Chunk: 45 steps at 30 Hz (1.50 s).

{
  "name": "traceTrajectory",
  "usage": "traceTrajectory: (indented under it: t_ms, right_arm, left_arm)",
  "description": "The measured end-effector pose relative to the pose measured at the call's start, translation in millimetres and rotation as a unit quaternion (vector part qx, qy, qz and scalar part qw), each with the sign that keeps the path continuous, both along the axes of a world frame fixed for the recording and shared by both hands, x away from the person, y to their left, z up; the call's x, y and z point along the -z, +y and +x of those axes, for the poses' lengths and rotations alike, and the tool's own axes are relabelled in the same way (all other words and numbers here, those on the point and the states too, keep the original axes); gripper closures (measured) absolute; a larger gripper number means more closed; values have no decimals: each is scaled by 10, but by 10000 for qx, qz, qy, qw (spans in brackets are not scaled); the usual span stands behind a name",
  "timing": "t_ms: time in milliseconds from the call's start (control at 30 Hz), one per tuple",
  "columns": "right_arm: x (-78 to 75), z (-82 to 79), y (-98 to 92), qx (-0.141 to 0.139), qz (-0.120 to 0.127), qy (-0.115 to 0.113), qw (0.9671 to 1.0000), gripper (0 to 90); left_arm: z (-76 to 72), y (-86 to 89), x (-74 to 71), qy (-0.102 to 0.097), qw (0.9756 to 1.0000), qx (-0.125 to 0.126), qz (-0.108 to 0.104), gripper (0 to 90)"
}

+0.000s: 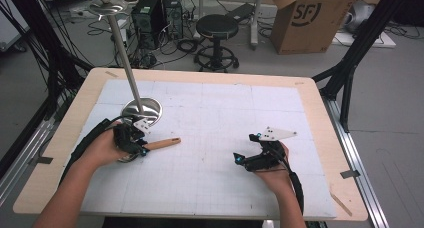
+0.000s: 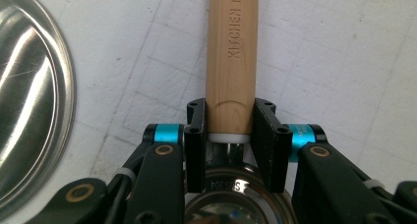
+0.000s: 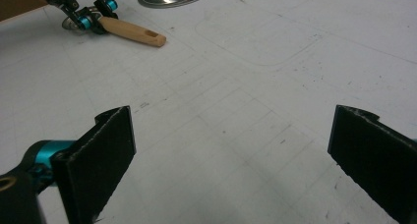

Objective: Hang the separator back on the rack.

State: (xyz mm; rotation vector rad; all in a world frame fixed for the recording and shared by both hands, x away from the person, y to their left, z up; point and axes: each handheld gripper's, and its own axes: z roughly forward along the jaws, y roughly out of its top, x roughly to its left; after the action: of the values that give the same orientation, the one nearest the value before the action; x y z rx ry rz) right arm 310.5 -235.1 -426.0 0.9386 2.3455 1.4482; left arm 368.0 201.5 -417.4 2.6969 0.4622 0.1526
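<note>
Wooden handle (image 2: 231,52) clamped, tool head hidden

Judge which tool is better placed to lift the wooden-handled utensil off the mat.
Left. The left tool already clamps the wooden handle near its metal end; the right tool hangs open over bare mat, well apart from it.
</note>
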Motion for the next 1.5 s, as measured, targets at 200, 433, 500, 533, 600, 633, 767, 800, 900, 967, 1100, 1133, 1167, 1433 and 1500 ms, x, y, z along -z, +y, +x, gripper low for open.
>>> traceTrajectory:
  t_ms: [200, 433, 500, 533, 600, 633, 767, 800, 900, 967, 1100, 1133, 1167, 1433, 1500]
  right_arm:
    - [0, 2, -5, -6, 3, -9, 10000, 26]
    - [3, 0, 0, -4, 3, 25, 10000, 26]
    - [4, 0, 2, -3, -3, 30, 10000, 26]
    - [4, 0, 2, -3, -3, 30, 10000, 26]
    - [5, -1, 3, 4, -10, 33, 10000, 26]
    - [6, 1, 3, 4, -16, 18, 10000, 26]
    - [6, 2, 4, 8, -23, 18, 10000, 26]
    - [6, 2, 4, 8, -23, 18, 10000, 26]
    - [5, 3, 5, -9, -18, -12, 10000, 26]
    - [3, 0, 7, 0, -24, -7, 10000, 26]
    - [0, -4, 9, 5, 1, 3, 10000, 26]
    - [-1, -3, 7, 3, -1, -5, 10000, 26]
    - [-1, -3, 6, 1, -8, -11, 10000, 26]
    - [-9, -9, 6, 2, -15, -38, 10000, 26]
    - [-9, -10, 6, 2, -5, -34, 10000, 26]
  left_arm:
    - [-43, 7, -25, 21, 9999, 105, -61, 693]
    - [-120, 62, -173, -177, 9988, 121, -437, 692]
    - [-138, 99, -228, -204, 9981, 150, -567, 692]
    - [-138, 99, -228, -204, 9981, 150, -567, 693]
    - [-174, 169, -319, -244, 9958, 82, -875, 692]
    - [-174, 169, -319, -244, 9958, 82, -875, 693]
    - [-215, 327, -480, -280, 9888, -43, -1463, 691]
    - [-215, 327, -480, -280, 9888, -43, -1463, 692]
    - [-251, 444, -595, -327, 9825, -117, -1828, 692]
    - [-270, 493, -643, -367, 9795, -147, -1976, 692]
    - [-300, 563, -709, -416, 9740, -207, -2217, 691]
    - [-312, 585, -733, -462, 9725, -239, -2272, 692]
    - [-317, 611, -758, -472, 9718, -230, -2299, 692]
    - [-370, 766, -906, -601, 9589, -388, -2746, 692]
    - [-378, 799, -933, -642, 9559, -454, -2831, 692]
